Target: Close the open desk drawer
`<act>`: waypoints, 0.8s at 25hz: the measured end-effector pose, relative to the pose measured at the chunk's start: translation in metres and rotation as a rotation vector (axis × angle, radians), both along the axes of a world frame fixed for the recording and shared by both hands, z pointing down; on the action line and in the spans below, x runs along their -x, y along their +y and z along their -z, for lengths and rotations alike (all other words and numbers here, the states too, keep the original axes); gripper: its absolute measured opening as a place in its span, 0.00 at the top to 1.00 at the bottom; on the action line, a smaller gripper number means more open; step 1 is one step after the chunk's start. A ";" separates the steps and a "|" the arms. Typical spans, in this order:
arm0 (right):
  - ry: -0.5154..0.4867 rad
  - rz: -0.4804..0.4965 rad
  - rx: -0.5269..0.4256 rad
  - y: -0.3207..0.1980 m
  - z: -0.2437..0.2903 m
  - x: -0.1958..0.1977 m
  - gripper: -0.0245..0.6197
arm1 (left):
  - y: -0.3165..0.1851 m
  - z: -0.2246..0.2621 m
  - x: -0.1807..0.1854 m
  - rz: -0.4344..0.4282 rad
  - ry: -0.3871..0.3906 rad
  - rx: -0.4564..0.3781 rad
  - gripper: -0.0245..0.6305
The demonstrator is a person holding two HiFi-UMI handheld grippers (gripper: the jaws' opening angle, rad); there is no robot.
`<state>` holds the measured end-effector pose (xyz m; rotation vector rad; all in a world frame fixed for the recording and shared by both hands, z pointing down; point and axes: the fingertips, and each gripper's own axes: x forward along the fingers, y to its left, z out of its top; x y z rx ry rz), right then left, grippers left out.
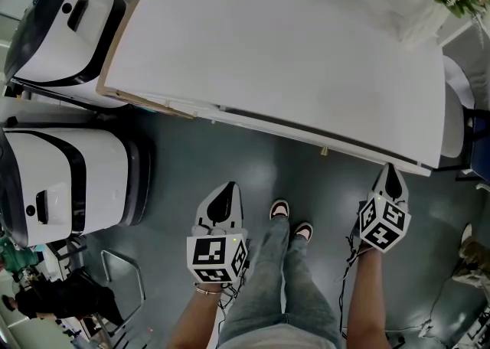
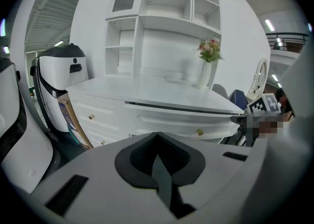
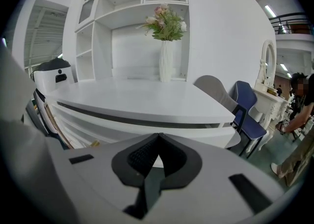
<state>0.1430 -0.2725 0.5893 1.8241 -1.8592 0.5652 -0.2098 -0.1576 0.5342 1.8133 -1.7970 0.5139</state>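
Drawer (image 1: pixel 306 138) of the white desk stands slightly out under the worktop (image 1: pixel 291 49), with a dark gap along its top edge and a small brass knob (image 1: pixel 324 151) on its front. Right gripper (image 1: pixel 390 171) points at the drawer front near its right end, jaws together on nothing, though contact cannot be made out. Left gripper (image 1: pixel 228 189) hangs over the grey floor (image 1: pixel 184 164), apart from the desk, jaws likewise together and empty.

Right gripper (image 3: pixel 158 135) jaws together — drawer (image 3: pixel 101 126) ahead
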 end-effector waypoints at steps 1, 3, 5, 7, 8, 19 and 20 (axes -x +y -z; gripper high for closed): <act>0.001 -0.001 -0.003 -0.001 0.000 0.000 0.95 | -0.001 0.000 0.000 0.000 0.000 0.001 0.93; 0.004 0.000 -0.007 -0.004 0.000 0.000 0.95 | -0.003 -0.001 0.000 0.000 -0.001 0.000 0.93; 0.006 0.003 -0.010 -0.006 0.000 -0.001 0.95 | -0.004 -0.001 0.000 0.002 -0.002 0.001 0.93; 0.006 0.004 -0.013 -0.007 0.000 0.000 0.95 | -0.005 -0.001 0.001 0.003 -0.002 0.002 0.93; 0.006 0.004 -0.013 -0.008 0.000 0.000 0.95 | -0.005 -0.001 0.001 0.003 -0.002 0.003 0.93; 0.009 0.011 -0.011 -0.014 0.000 0.000 0.95 | -0.006 0.001 0.000 0.008 0.002 0.000 0.93; 0.010 0.011 -0.011 -0.014 0.000 -0.001 0.95 | -0.006 0.002 0.000 0.009 0.001 -0.002 0.93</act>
